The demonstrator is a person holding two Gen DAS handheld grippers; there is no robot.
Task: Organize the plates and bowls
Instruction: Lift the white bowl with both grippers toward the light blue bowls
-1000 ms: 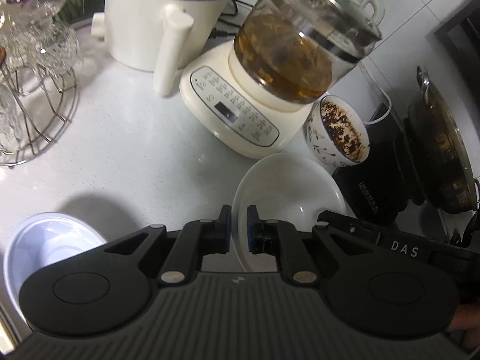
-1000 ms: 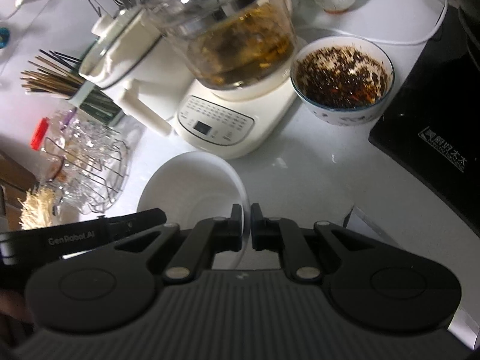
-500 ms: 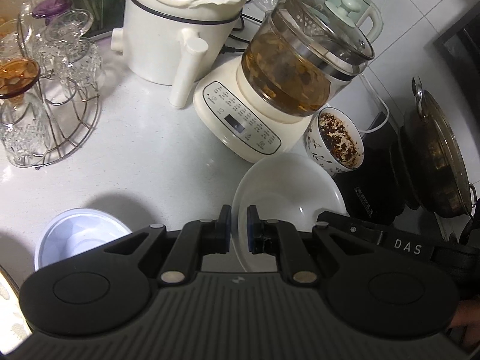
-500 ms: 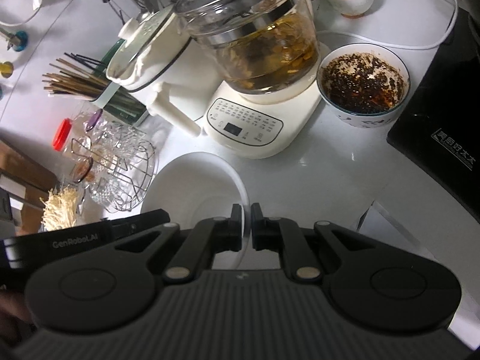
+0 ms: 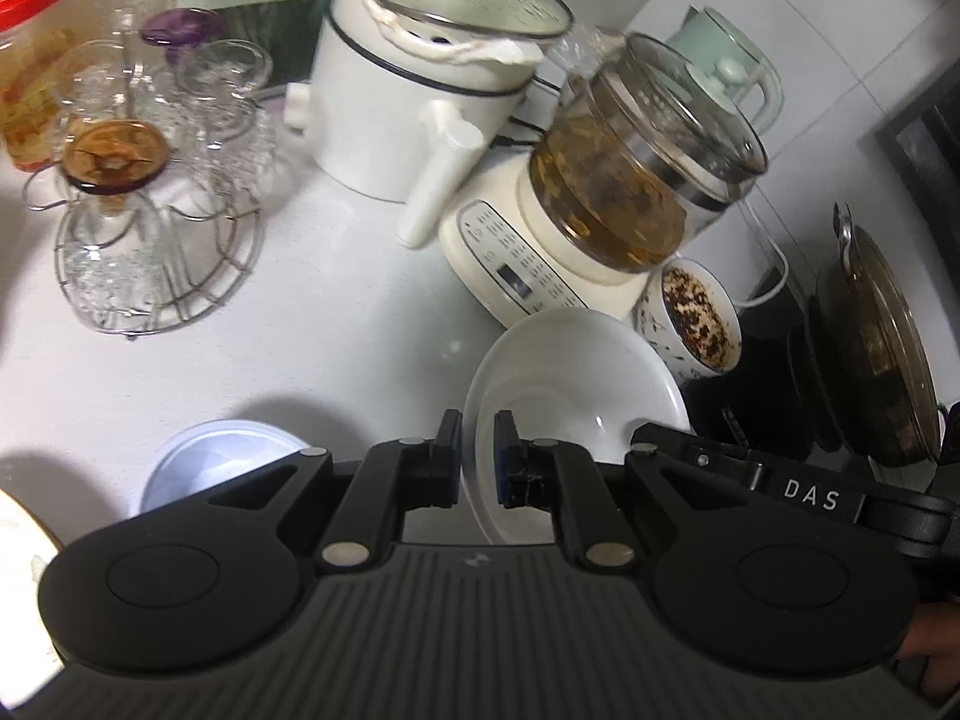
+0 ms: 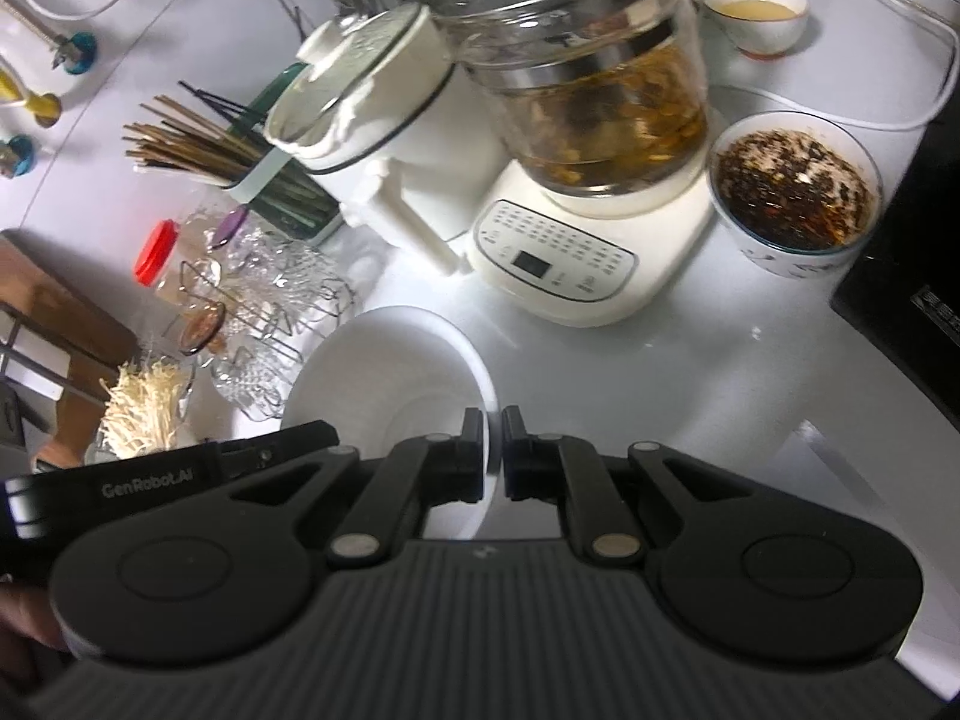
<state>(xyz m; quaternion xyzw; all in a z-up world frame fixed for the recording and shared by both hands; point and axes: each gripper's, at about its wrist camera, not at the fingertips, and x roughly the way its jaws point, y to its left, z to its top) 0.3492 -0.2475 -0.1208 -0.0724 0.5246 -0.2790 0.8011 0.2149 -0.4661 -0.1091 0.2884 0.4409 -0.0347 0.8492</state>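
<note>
Both grippers raised one plate [image 5: 576, 372]

White countertop [image 5: 336, 324] carrying small appliances — a white lidded electric pot [image 5: 420, 102] sitting just beside a glass kettle [image 5: 636, 180] of brown infusion on its cream control base [image 6: 558, 264]. Wire rack [image 5: 156, 252] of upturned glasses standing well left; red-lidded jar [image 5: 30, 54] sitting behind it. Chopsticks [image 6: 186, 144] leaning in a holder — black induction cooker [image 6: 906, 276] lying at far right.
</note>
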